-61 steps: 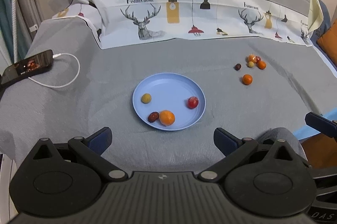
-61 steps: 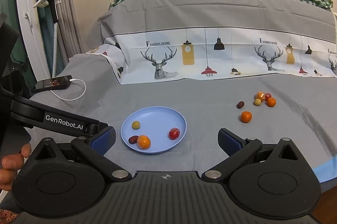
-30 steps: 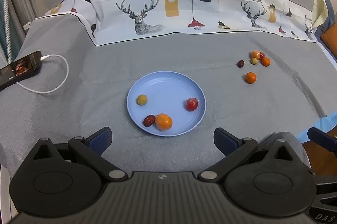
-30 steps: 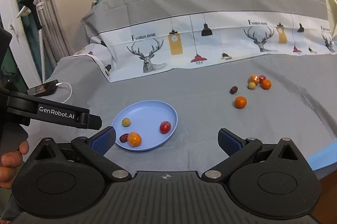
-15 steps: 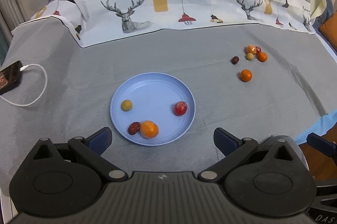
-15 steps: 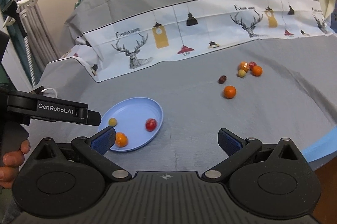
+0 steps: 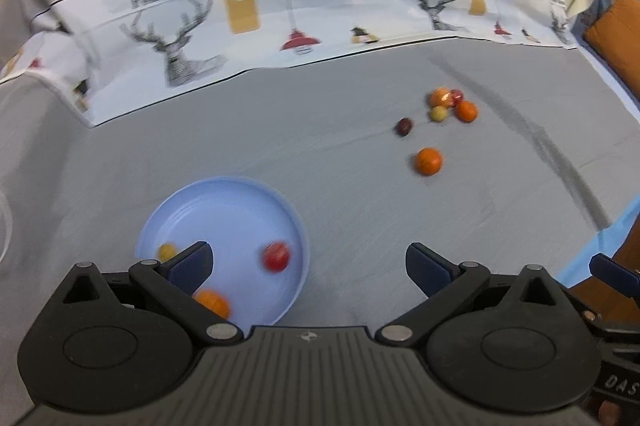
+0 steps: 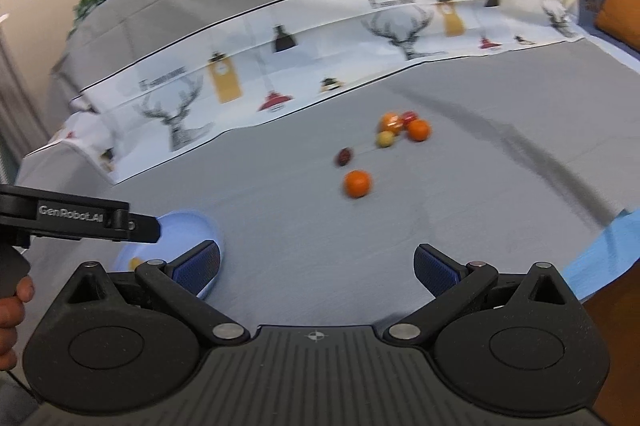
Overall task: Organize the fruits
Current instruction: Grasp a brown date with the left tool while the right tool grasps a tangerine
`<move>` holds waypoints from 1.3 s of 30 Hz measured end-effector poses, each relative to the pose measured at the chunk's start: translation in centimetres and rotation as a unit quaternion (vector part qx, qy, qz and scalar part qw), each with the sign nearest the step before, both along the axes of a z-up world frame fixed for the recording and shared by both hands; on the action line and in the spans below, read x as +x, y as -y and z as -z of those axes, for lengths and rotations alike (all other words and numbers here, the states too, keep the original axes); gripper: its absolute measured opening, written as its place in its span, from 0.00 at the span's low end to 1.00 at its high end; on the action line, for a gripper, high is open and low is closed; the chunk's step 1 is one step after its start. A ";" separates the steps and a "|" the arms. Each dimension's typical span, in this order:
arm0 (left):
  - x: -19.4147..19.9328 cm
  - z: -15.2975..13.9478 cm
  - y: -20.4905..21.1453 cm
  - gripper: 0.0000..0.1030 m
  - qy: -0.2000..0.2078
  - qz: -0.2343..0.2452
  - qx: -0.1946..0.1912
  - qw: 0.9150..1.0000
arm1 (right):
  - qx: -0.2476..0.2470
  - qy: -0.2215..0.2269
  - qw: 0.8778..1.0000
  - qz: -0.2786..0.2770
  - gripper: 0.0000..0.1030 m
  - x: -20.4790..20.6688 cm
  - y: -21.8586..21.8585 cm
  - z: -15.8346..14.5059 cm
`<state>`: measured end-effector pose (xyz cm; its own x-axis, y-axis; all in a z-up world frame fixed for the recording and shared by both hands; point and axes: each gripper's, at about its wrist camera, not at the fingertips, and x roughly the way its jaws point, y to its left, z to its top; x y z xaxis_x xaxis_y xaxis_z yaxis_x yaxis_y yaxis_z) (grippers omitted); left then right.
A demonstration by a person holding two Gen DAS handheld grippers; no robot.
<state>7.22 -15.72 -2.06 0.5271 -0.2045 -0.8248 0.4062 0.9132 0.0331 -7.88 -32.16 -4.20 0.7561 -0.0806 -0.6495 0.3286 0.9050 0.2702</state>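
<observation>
My left gripper [image 7: 307, 260] hangs over the grey cloth [image 7: 320, 146] with its jaws spread wide and nothing between them; its left finger [image 7: 192, 262] overlaps the near part of the blue plate [image 7: 224, 194] in this view. My right gripper [image 8: 316, 268] is likewise spread apart and empty, held above the cloth to the right of the plate, whose rim shows partly behind its left finger [image 8: 200, 264].

On the plate I can see a red fruit [image 7: 277, 256] toward the right side, an orange one [image 7: 212, 302] at the near edge, and a small yellow one [image 7: 167, 251] at the left, partly behind my finger. All three are blurred.

Farther out on the cloth, well apart from the plate, lies a single orange fruit [image 7: 428, 161]. Beyond it sits a dark reddish fruit [image 7: 404, 126], and just past that a tight cluster: a yellow fruit [image 7: 438, 114], an orange fruit [image 7: 466, 111], another orange-toned one [image 7: 439, 97] and a small red one [image 7: 456, 95], touching or nearly so.

From the right wrist view the lone orange [image 8: 357, 183] lies ahead, between my fingers, with the left gripper's black body [image 8: 76, 218] reaching in from the left over the plate [image 8: 188, 226].

Behind the fruit, a white printed cloth with deer and lamps [image 7: 280, 26] is draped across the back. An orange cushion [image 7: 616, 38] shows at the far right.
</observation>
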 end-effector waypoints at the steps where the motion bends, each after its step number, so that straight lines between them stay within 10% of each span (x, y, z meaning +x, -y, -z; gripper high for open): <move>1: 0.5 0.1 0.8 1.00 -0.001 0.005 -0.004 1.000 | -0.004 0.000 1.000 0.009 0.99 0.2 0.7 0.1; 14: 10.1 5.7 12.3 1.00 -0.021 0.063 0.027 0.997 | -0.036 -0.035 0.991 0.127 0.99 8.8 11.3 7.4; 25: 19.8 14.9 19.4 1.00 -0.046 0.088 0.047 0.994 | -0.076 -0.070 0.990 0.096 0.99 22.2 16.4 15.6; 36: 21.3 17.7 21.6 0.99 -0.052 0.095 0.064 0.992 | -0.138 -0.056 0.985 0.084 0.99 26.2 16.7 18.6; 37: 21.2 17.5 21.6 0.95 -0.048 0.094 0.057 0.993 | -0.141 -0.057 0.985 0.079 0.99 26.4 16.6 18.6; 39: 20.7 16.7 21.4 0.41 -0.052 0.110 0.029 0.992 | -0.153 -0.045 0.986 0.054 0.80 26.3 16.1 18.2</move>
<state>27.96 -37.13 -18.80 0.3864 -0.2557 -0.8862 0.5993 0.8000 0.0305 18.45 -48.24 -22.44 0.6724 -0.3611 -0.6461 0.4383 0.8977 -0.0456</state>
